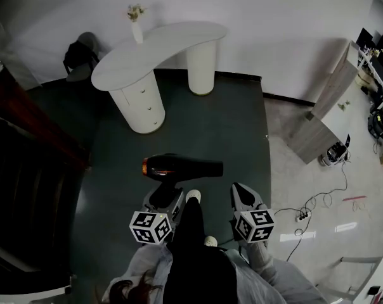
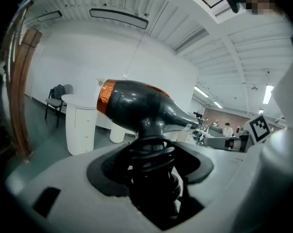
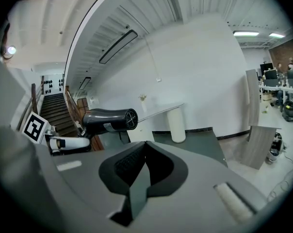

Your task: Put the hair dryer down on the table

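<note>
A black hair dryer (image 1: 182,167) with an orange rear ring hangs in the air over the dark floor, its barrel lying crosswise. My left gripper (image 1: 168,194) is shut on its handle from below. In the left gripper view the hair dryer (image 2: 132,101) stands upright between the jaws of the left gripper (image 2: 149,152), with its coiled black cord (image 2: 149,171) bunched there. My right gripper (image 1: 242,192) is beside it on the right, shut and empty; the right gripper view shows its jaws (image 3: 144,166) meeting, and the hair dryer (image 3: 107,120) off to the left. The white curved table (image 1: 160,46) stands farther ahead.
A small vase of flowers (image 1: 136,21) stands on the table's far left end. A dark chair (image 1: 82,52) sits left of the table. A staircase (image 1: 20,144) runs along the left. A wooden panel (image 1: 324,113) and floor cables (image 1: 305,214) lie on the right.
</note>
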{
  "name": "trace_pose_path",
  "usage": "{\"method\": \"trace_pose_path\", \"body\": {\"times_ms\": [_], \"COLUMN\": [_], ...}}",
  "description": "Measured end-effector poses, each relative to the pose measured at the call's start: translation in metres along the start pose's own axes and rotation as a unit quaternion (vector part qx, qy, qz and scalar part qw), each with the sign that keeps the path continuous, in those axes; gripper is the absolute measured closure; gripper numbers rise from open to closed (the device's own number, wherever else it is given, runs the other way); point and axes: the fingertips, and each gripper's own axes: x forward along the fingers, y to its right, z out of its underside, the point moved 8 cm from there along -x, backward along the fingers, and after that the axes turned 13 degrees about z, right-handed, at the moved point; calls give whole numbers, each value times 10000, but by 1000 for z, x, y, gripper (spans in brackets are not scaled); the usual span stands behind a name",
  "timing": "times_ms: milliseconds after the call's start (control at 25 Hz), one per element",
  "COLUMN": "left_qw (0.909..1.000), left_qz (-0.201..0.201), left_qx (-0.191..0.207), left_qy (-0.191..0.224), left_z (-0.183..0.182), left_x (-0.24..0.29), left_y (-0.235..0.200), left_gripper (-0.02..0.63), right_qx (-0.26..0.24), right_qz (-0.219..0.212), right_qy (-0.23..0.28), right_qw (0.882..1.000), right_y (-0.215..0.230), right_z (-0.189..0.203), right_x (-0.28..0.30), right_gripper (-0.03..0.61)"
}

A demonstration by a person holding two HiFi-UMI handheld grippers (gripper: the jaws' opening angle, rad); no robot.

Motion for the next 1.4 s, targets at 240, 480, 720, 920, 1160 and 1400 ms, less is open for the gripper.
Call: {"method": "trace_pose_path", "body": {"times_ms": [240, 480, 720, 920, 1160, 1400], "left_qw": [9999, 9998, 9998, 9997, 9998, 9998], "left_qz": [-90, -76, 6, 47, 32, -117], "left_qx": [-48, -21, 85, 112, 27, -135], "left_qy": [13, 163, 169, 231, 174, 114], "left_z": [-24, -79, -131, -162, -181, -177], "left_x": [35, 93, 148, 175, 190, 195], "left_y": [-40, -98, -163, -208, -243, -266], "left_gripper": [342, 342, 342, 343, 342, 343], "right_qx": [-69, -249, -222, -279, -262, -275], "right_qz": [-138, -144, -77, -77, -105, -117], "right_qy": [-72, -24, 81, 100, -75, -282], "right_qw": [9999, 9996, 9997, 9995, 9996, 9992], "right_y": [-1, 1, -4, -19, -32, -33], "right_z": [-19, -68, -112, -134, -148, -149], "right_x": [52, 132, 216, 272, 312, 336], "right_gripper": [568, 568, 568, 568, 568, 568]}}
